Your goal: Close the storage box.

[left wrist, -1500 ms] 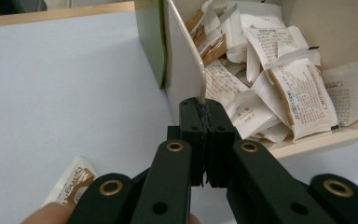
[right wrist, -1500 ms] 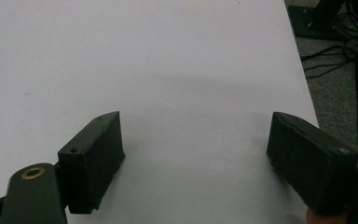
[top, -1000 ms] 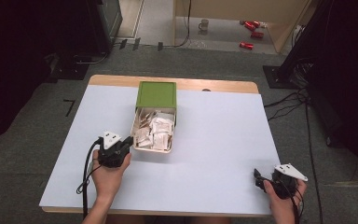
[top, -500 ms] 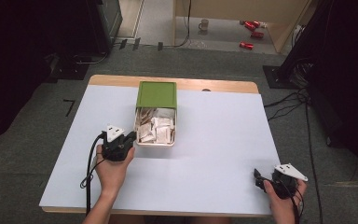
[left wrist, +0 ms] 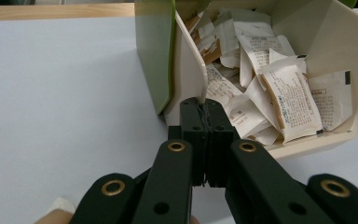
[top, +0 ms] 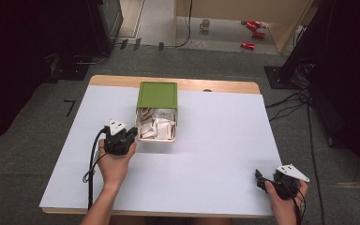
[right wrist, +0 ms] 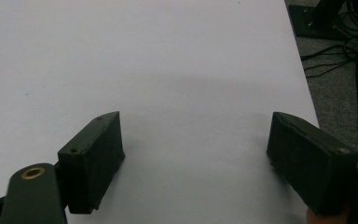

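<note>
Since the white table (top: 215, 154) carries little else, the cream box (top: 155, 139) with its green lid (top: 157, 94) stands out near the middle; its thin walls look light and a little bendy. Its paper sachets (left wrist: 289, 98) are flimsy and should be pinched by an edge. The left gripper (left wrist: 207, 112) is clenched, tips at the box's near corner, gripping nothing visible; the right gripper (right wrist: 193, 149) rests released.

The right gripper (right wrist: 196, 158) hangs low over the white table (right wrist: 144, 60), jaws spread wide, bare tabletop between them. Past the table's right edge lies grey floor (right wrist: 340, 88), with black cables (right wrist: 349, 51) and a dark base plate (right wrist: 314, 23).
</note>
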{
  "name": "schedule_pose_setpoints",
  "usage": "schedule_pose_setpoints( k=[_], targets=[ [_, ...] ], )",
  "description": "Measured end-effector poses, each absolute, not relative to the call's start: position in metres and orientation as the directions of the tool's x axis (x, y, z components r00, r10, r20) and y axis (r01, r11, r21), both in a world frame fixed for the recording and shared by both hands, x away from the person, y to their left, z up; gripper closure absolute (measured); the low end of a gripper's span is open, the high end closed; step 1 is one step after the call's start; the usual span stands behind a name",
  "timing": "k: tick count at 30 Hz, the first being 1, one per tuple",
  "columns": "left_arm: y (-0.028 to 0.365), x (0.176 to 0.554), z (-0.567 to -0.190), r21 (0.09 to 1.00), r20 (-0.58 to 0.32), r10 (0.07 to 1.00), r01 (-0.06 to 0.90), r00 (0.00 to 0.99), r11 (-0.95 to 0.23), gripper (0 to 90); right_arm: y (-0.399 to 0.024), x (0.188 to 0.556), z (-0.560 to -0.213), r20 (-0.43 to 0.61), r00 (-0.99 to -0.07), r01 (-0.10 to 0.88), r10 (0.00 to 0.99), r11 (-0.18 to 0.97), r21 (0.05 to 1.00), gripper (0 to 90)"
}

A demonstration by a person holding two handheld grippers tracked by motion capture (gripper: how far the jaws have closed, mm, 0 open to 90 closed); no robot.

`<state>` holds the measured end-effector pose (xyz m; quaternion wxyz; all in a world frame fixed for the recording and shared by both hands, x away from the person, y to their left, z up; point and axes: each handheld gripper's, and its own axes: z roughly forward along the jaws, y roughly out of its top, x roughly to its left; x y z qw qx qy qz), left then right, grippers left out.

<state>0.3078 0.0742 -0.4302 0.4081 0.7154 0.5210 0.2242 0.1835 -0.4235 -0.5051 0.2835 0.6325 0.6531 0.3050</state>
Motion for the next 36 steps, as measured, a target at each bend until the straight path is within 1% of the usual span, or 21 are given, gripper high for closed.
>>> schedule_pose_setpoints(
  k=[17,36],
  targets=[
    [0.071,0.324,-0.431,0.817,-0.094,0.933,0.562,0.348,-0.127,90.0,-0.424,0.184,-0.505,0.014,-0.041,0.653,0.999,0.017,0.757,17.8],
    [0.067,0.340,-0.429,0.814,-0.104,0.937,0.570,0.334,-0.113,90.0,-0.424,0.184,-0.505,0.014,-0.041,0.653,0.999,0.016,0.757,17.7]
  ],
)
